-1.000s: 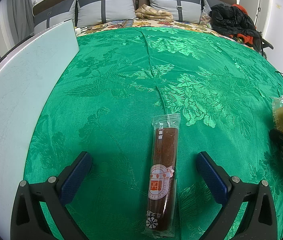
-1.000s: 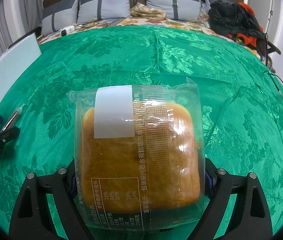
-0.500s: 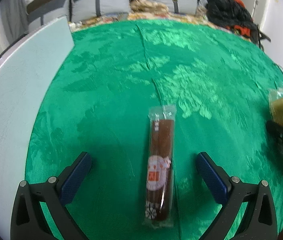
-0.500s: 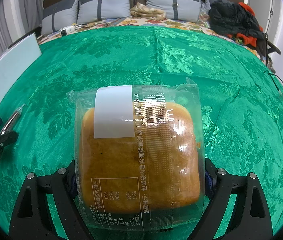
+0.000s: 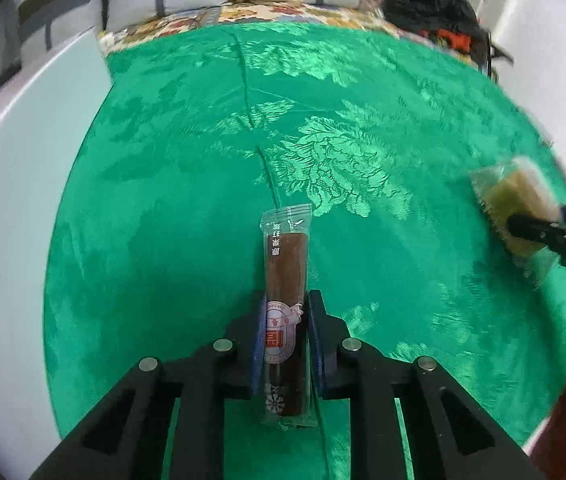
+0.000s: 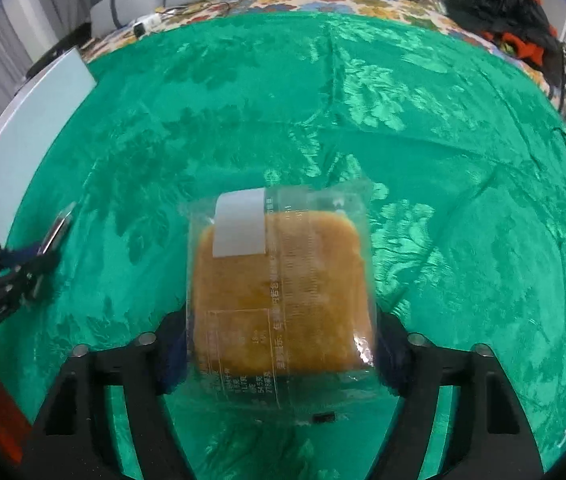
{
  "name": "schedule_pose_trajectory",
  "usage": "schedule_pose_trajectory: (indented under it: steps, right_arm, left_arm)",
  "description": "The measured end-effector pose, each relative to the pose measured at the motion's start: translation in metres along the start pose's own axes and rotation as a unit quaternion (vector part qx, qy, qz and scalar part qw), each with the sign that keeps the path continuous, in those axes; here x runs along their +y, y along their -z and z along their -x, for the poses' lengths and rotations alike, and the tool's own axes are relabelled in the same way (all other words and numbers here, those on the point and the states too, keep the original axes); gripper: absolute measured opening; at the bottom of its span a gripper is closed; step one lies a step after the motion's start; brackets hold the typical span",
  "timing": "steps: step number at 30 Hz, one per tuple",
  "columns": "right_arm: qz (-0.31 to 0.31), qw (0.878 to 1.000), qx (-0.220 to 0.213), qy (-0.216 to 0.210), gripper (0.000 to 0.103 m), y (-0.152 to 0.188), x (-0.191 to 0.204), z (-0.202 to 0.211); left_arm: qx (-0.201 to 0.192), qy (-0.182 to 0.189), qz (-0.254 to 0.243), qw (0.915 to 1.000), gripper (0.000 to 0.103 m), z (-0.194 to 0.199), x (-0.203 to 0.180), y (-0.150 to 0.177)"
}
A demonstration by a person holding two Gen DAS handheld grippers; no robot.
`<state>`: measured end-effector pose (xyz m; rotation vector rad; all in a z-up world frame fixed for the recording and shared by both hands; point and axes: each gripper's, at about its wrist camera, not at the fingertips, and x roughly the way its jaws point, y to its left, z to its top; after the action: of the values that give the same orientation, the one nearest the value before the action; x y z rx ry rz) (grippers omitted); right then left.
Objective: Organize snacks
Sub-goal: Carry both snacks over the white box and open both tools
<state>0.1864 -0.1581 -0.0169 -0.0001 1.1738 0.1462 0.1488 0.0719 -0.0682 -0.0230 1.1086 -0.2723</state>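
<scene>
We've got the left hand-held gripper (image 5: 285, 332) clamped mid-length on the stiff, light snack stick (image 5: 286, 312), while the right hand-held gripper (image 6: 279, 344) is closing on the soft, squashable cake pack (image 6: 281, 292), so gently there.

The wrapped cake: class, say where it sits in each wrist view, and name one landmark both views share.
Left wrist view: the wrapped cake is at the far right edge, small and blurred, with the right tongs closing around it.
Right wrist view: the cake fills the lower centre, between the closing tongs.
Shared landmark: the black clothes heap at the top right, beyond the green cloth.
</scene>
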Motion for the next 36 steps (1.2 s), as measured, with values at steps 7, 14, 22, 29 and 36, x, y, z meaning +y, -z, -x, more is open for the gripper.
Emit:
schedule_pose_trajectory:
  steps: [7,14,22,29,36]
  right_arm:
    - [-0.026,0.998,-0.030,-0.043,0.073,0.004,0.014,0.035]
    - [0.017,0.991,-0.078,-0.108,0.073,-0.021,0.083,0.083]
    - [0.108,0.968,-0.122,-0.191,0.074,-0.063,0.205,0.132]
    - [0.162,0.949,-0.122,-0.240,0.074,-0.088,0.307,0.135]
    - [0.178,0.939,-0.086,-0.283,0.077,-0.096,0.387,0.112]
  left_arm:
    - [-0.069,0.074,0.085,0.9912,0.018,0.070,0.025,0.020]
    - [-0.153,0.094,0.111,0.9774,0.018,0.164,0.057,0.007]
    - [-0.193,0.009,0.148,0.9700,0.019,0.225,0.156,0.007]
    - [-0.170,-0.069,0.205,0.9614,0.019,0.228,0.241,0.038]
    - [-0.156,-0.120,0.249,0.9484,0.052,0.216,0.280,0.071]
